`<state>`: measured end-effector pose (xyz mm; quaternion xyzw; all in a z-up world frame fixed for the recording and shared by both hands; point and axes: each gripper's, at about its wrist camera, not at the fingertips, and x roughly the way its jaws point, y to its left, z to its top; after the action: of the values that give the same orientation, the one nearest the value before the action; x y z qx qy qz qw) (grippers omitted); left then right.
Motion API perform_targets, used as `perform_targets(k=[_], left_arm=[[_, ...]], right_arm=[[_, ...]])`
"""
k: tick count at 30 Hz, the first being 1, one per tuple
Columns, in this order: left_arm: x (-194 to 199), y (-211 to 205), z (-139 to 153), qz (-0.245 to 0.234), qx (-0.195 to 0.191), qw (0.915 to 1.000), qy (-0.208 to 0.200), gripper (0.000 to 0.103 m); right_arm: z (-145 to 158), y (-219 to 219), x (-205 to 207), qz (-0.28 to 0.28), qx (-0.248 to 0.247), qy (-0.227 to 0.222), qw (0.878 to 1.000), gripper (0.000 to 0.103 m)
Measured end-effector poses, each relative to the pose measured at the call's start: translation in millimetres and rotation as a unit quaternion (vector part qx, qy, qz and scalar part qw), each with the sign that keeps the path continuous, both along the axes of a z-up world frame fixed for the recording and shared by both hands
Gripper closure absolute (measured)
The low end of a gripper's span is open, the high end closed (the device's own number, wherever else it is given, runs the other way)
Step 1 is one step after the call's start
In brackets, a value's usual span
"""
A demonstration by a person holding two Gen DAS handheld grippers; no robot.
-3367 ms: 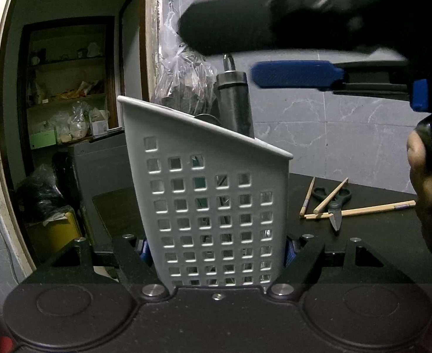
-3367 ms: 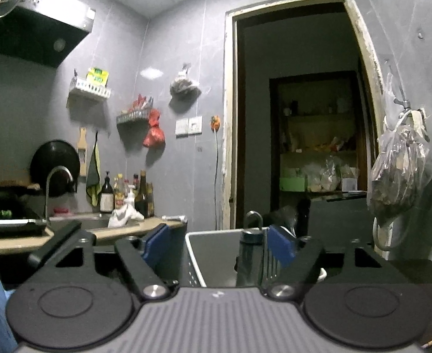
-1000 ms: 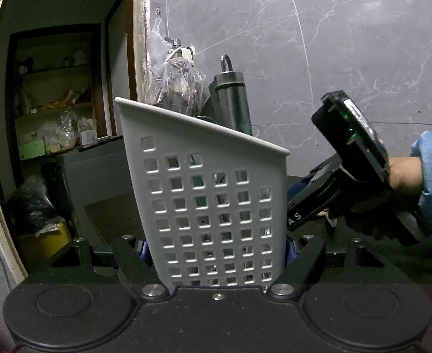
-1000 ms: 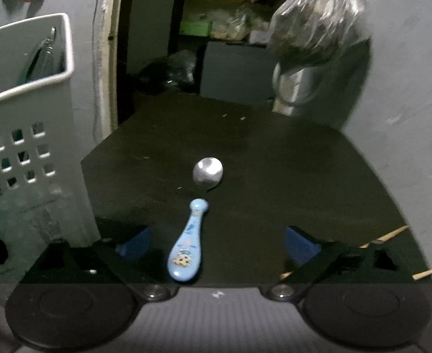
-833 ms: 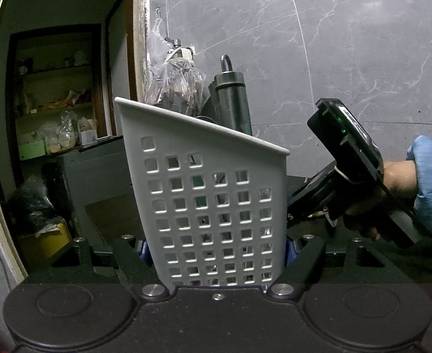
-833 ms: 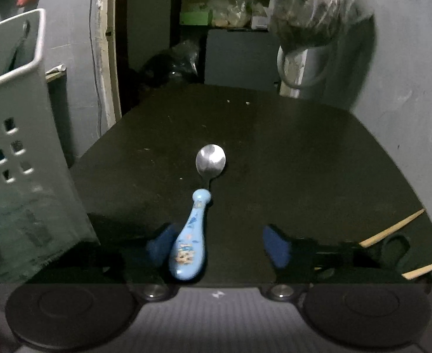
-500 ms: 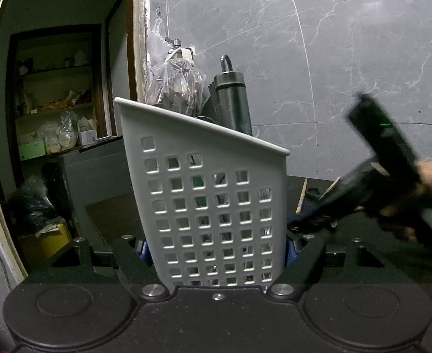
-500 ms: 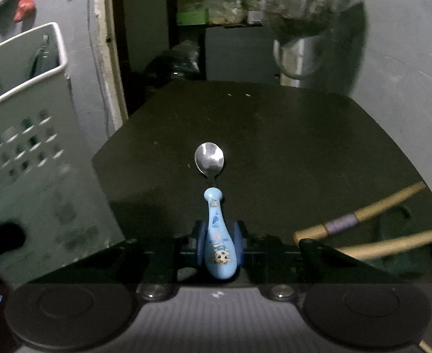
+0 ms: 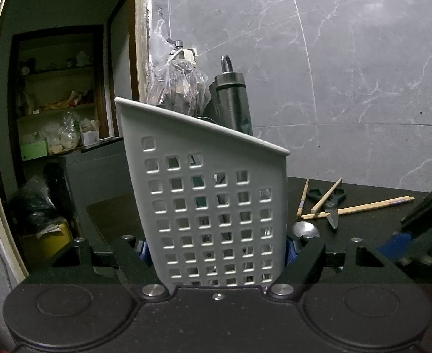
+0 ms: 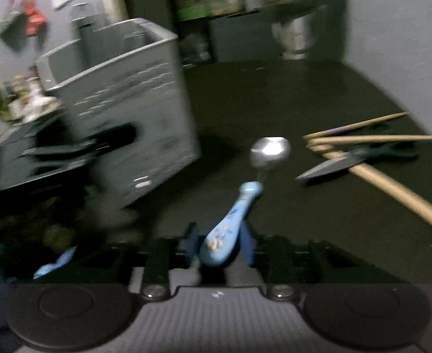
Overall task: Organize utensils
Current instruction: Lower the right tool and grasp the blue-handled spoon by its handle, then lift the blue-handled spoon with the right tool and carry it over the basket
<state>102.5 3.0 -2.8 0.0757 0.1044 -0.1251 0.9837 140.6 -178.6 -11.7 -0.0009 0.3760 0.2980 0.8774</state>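
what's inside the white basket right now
A dark cylinder with a ring on top sticks up above the basket's rim. Dim shapes show through the holes; what they are, and the bottom, is hidden.

I am working in a home kitchen: grey marble-look tiled wall [image 9: 348, 58], a dark worktop [image 10: 289, 94] strewn with chopsticks [image 9: 357, 207] and scissors [image 9: 329, 203], a white perforated utensil caddy [image 9: 210, 211], a plastic bag [image 9: 176, 86] hung from a wall hook, and an open doorway onto cluttered pantry shelves [image 9: 57, 111]
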Motion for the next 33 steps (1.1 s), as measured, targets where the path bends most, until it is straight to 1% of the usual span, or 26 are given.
perform_targets(k=[1,3,4,7,10,12,16,21,27,30,33], left_arm=[[-0.2,-0.1,0.1,0.0,0.0,1.0,0.0,0.025],[-0.2,0.0,0.2,0.0,0.0,1.0,0.0,0.025],[-0.2,0.0,0.2,0.0,0.0,1.0,0.0,0.025],[-0.3,0.1,0.1,0.0,0.0,1.0,0.0,0.025],[-0.2,0.5,0.0,0.0,0.0,1.0,0.0,0.025],[-0.2,-0.5,0.2,0.001,0.002,1.0,0.0,0.025],[-0.1,-1.2,0.3,0.002,0.004,1.0,0.0,0.025],[0.5,-2.7,1.0,0.004,0.007,1.0,0.0,0.025],[0.9,-4.0,1.0,0.004,0.008,1.0,0.0,0.025],[0.9,-4.0,1.0,0.004,0.008,1.0,0.0,0.025],[0.9,-4.0,1.0,0.004,0.007,1.0,0.0,0.025]], right_arm=[[1.5,2.9,-3.1,0.022,0.012,0.008,1.0,0.046],[4.6,4.5,-9.5,0.043,0.016,0.007,0.999,0.046],[6.4,3.2,-8.6,0.039,0.014,-0.002,0.999,0.046],[8.1,-8.9,4.9,0.002,0.024,-0.012,1.0,0.041],[2.9,-21.1,28.3,-0.047,0.037,0.009,0.998,0.041],[1.6,-29.9,37.4,-0.067,0.051,0.007,0.996,0.042],[0.3,-38.4,52.7,-0.093,0.061,0.0,0.994,0.041],[-6.5,-46.4,68.5,-0.09,0.07,-0.02,0.993,0.04],[-12.7,-45.4,88.5,-0.07,0.091,-0.023,0.993,0.04],[-11.7,-36.4,89.5,-0.062,0.078,-0.03,0.995,0.04],[-10.2,-20.2,85.7,-0.045,0.048,-0.044,0.997,0.041]])
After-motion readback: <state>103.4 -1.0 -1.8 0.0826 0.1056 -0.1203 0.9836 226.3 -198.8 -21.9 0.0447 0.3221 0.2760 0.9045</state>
